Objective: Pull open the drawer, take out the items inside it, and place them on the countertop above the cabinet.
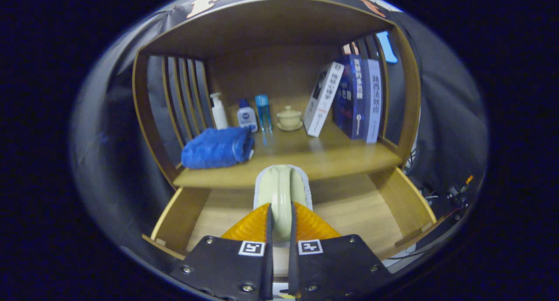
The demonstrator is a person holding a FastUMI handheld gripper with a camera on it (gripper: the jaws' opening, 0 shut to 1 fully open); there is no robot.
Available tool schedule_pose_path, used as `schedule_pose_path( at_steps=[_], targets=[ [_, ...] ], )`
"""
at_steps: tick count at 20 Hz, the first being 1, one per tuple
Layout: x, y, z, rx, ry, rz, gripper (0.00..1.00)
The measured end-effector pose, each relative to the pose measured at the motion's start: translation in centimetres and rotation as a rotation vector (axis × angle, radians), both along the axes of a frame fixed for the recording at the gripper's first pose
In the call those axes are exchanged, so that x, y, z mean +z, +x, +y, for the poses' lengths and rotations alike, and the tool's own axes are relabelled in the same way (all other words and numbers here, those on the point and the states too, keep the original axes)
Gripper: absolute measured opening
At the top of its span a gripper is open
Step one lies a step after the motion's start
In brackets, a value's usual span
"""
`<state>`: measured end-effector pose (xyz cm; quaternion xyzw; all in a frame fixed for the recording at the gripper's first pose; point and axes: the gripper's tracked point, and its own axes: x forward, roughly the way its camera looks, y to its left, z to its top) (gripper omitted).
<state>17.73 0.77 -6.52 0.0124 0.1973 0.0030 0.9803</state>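
**Pale item clamped, drawer open below**

Tool (pixel 279 222) is closed on a pale green, rounded item (pixel 281 189): both fingers press its narrow middle, and it stands edge-on between them, its upper part rising just past the tips. Exact identity unclear; possibly a small dish or lid held on edge. Judgement: the pinch across the thin section keeps it from rotating during transfer.

Beneath the tool lies the open drawer (pixel 349 209), side walls flaring out at either side. The visible floor looks bare, though the tool hides the middle.

Beyond the held item is the desk (pixel 323 159), the surface above the drawer. On it, left to right: a folded blue towel (pixel 217 147) near the front edge, a white pump bottle (pixel 219 111), a blue-capped bottle (pixel 246 115), a clear blue bottle (pixel 263 113), a lidded cup on a saucer (pixel 289 118), then leaning books (pixel 349 98).

Judgement: item is lifted clear of the drawer, just before the desk's front edge. Open space lies right of the towel, directly ahead.
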Motion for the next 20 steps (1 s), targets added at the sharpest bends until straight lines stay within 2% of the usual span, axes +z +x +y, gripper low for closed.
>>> schedule_pose_path(
  at_steps=[4,9,10,14,20],
  targets=[
    [0.2,3.3,0.5,0.011,-0.034,0.022,0.14],
    [-0.8,8.5,-0.4,-0.032,-0.029,0.075,0.14],
    [-0.1,9.5,0.0,-0.044,-0.015,0.041,0.14],
    [-0.8,13.0,-0.1,-0.011,0.015,0.098,0.14],
    [-0.7,16.8,-0.3,-0.025,0.022,0.056,0.14]
  ],
)
